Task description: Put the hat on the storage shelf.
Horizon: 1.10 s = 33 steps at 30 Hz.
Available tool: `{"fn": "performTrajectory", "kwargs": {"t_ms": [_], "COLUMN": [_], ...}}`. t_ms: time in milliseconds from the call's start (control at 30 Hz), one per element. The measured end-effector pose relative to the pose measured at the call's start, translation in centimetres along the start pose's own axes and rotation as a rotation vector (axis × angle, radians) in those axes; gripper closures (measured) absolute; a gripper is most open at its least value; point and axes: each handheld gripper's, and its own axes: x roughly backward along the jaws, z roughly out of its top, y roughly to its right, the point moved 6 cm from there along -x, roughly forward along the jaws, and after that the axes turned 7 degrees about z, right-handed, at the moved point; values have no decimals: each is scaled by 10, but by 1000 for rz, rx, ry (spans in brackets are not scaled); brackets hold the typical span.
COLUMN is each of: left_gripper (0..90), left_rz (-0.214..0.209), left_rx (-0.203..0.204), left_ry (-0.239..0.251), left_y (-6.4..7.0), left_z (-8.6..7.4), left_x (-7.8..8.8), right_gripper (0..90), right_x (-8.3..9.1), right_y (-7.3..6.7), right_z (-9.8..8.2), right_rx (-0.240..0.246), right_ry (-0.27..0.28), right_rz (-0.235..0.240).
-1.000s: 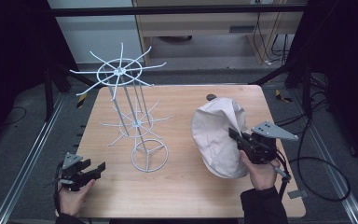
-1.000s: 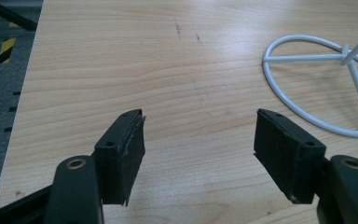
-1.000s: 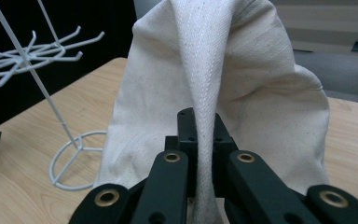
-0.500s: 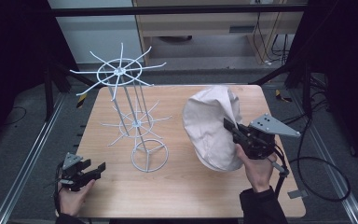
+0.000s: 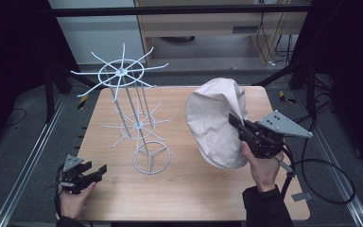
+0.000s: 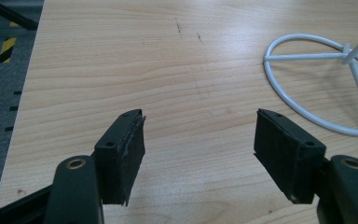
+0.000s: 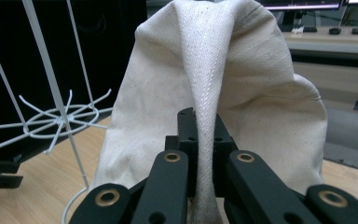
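- High view: right gripper (image 5: pixel 240 128) is clamping a strap of the cream cloth bag (image 5: pixel 215 122) and holding it up over the right half of the wooden table (image 5: pixel 189 189). The bag's lower edge looks close to the tabletop; can't tell if it's touching.
- White wire rack (image 5: pixel 137 120) is standing left of centre: ring base, thin pole, two tiers of spoke hooks. Nothing is hanging on it.
- Left gripper (image 5: pixel 92 172) is sitting at the near left corner, jaws wide, holding nothing.
- Progress, my read: the bag is picked up and that's it. Hanging the strap on a hook looks like the job, and it's not done yet. Left to do: carry the bag left, loop the strap over a spoke, let go.
- Left gripper view: both black jaws are standing well apart over bare light wood grain with faint scuffs. The rack's white ring base (image 6: pixel 324 84) is lying far right of them, and the dark floor is showing past the table's left edge.
- Right gripper view: jaws are pinching narrow on a flat woven strap (image 7: pixel 204 116) running straight up from them. The weave is coarse, canvas-like, matte off-white. The bag body is billowing behind in soft folds, limp, no stiff shape.
- Rack's lower tier of spokes (image 7: pixel 58 119) is sitting to the left, near the bag but apart. The wire is thin, glossy, with upturned tips.
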Motion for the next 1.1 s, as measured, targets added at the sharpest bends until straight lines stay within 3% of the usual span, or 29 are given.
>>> {"fn": "performTrajectory", "kwargs": {"t_ms": [433,1100], "left_gripper": [330,330], "left_rz": [-3,-1], "left_rx": [2,1], "left_ry": [-1,-2], "left_y": [1,1], "left_z": [0,-1], "left_x": [-1,-1], "right_gripper": [886,886], "right_x": [7,26], "right_y": [-10,-25], "right_z": [28,53], "right_rx": [37,75], "right_ry": [80,244], "right_rz": [15,67]}}
